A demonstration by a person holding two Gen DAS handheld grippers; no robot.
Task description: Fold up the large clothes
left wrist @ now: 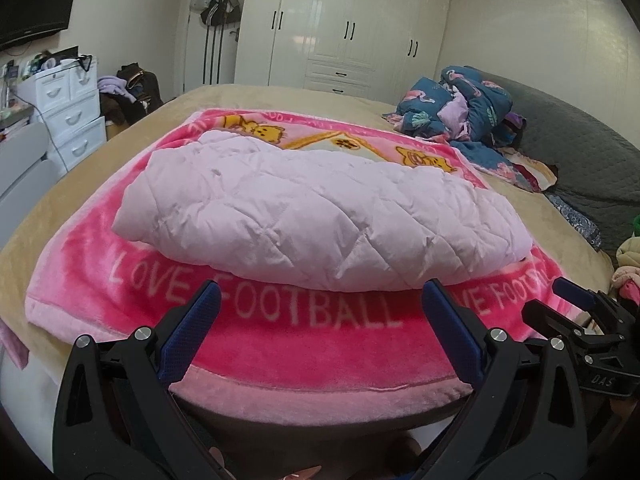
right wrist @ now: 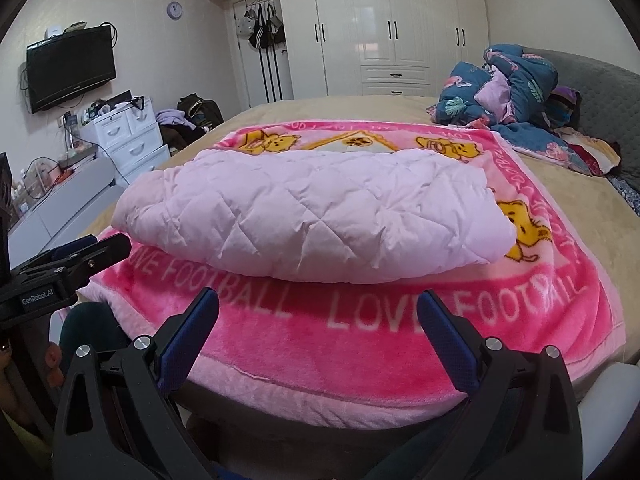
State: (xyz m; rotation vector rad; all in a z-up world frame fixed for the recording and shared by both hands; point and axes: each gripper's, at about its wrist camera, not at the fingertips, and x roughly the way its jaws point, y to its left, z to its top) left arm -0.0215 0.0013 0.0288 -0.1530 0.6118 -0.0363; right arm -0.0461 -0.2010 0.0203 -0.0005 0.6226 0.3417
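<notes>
The pale pink quilted jacket (left wrist: 312,208) lies folded into a compact bundle on the pink football blanket (left wrist: 304,344); the left gripper (left wrist: 320,304) and right gripper (right wrist: 318,306) hang empty, jaws spread, just short of it; folding looks essentially finished.

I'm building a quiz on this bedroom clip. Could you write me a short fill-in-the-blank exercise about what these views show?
1. The folded quilted jacket lies on a ____ blanket printed with "LOVE FOOTBALL".
2. The left tool and the right tool both have their jaws ____, holding nothing.
3. A ____ is mounted on the wall.
4. The crumpled blue bedding lies at the ____ of the bed.

Missing words: pink; open; television; head
</notes>
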